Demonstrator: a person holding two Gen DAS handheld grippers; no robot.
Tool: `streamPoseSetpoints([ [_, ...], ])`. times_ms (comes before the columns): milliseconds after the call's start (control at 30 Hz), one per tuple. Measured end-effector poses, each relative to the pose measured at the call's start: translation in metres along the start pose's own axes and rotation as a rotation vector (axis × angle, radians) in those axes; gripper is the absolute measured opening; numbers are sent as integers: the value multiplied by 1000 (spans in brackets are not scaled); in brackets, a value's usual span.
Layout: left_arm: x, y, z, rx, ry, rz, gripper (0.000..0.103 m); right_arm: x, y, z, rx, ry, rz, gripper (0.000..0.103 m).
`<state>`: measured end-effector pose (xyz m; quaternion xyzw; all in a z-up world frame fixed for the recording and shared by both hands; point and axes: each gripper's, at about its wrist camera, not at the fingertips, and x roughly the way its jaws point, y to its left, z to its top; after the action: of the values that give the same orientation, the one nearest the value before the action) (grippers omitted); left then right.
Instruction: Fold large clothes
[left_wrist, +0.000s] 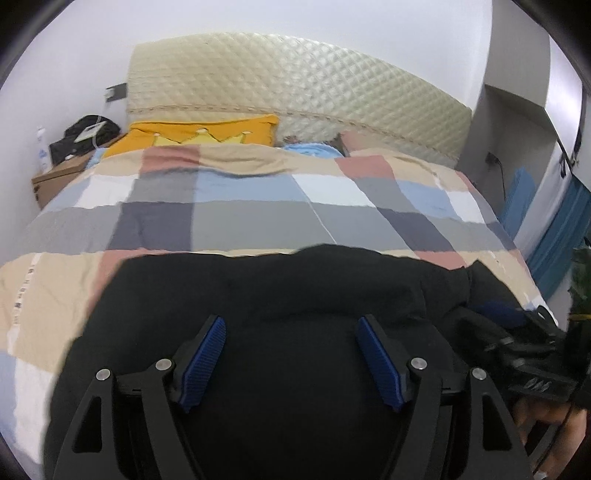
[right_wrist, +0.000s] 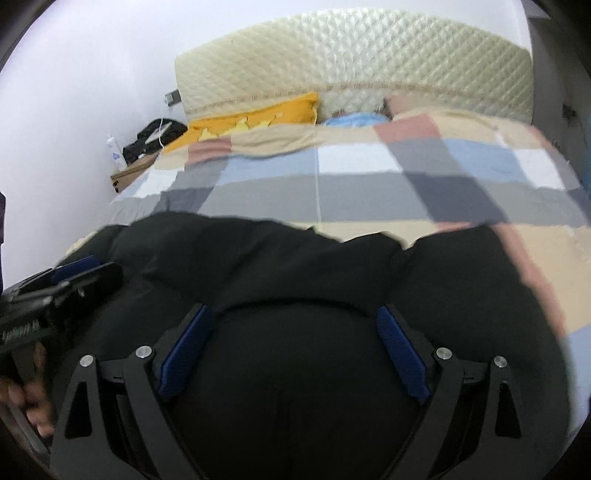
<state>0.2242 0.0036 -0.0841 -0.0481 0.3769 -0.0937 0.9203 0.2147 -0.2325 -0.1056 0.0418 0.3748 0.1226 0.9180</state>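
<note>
A: On the bed's far left, what stands there?
B: A wooden nightstand (left_wrist: 55, 177) with a black bag (left_wrist: 90, 127) on it, against the white wall. Next comes an orange pillow (left_wrist: 207, 129) at the quilted headboard (left_wrist: 295, 85), then a bit of light blue cloth (left_wrist: 314, 149) beside it.

A: And the thing to be folded?
B: The black garment (left_wrist: 258, 288) lies on the near part of the checked quilt (left_wrist: 240, 206), spread across most of the bed's width, its far edge uneven.

A: The left tongs (left_wrist: 291, 360)?
B: Spread wide over the garment, blue pads (left_wrist: 205, 360) well apart, gripping nothing.

A: And on the right?
B: The right tongs (right_wrist: 295, 354) are likewise wide over the black cloth, nothing between the pads (right_wrist: 402, 354). In each wrist view the other tool shows at the edge, blurred, with the person's fingers on its handle.
</note>
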Motion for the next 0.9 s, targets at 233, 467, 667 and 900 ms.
streamPoseSetpoints([
  [233,-20,33,-4,25,-1,188,73,-35,-33,2,30,-40,-16,92],
  [467,5,48,-24,5,30,194,75,-5,-39,-19,3,25,-46,96],
  [667,6,43,-30,17,13,198,75,10,-35,-30,-22,25,-70,99],
  [900,-20,39,-27,-7,10,216,75,-13,-34,-26,49,9,-110,99],
])
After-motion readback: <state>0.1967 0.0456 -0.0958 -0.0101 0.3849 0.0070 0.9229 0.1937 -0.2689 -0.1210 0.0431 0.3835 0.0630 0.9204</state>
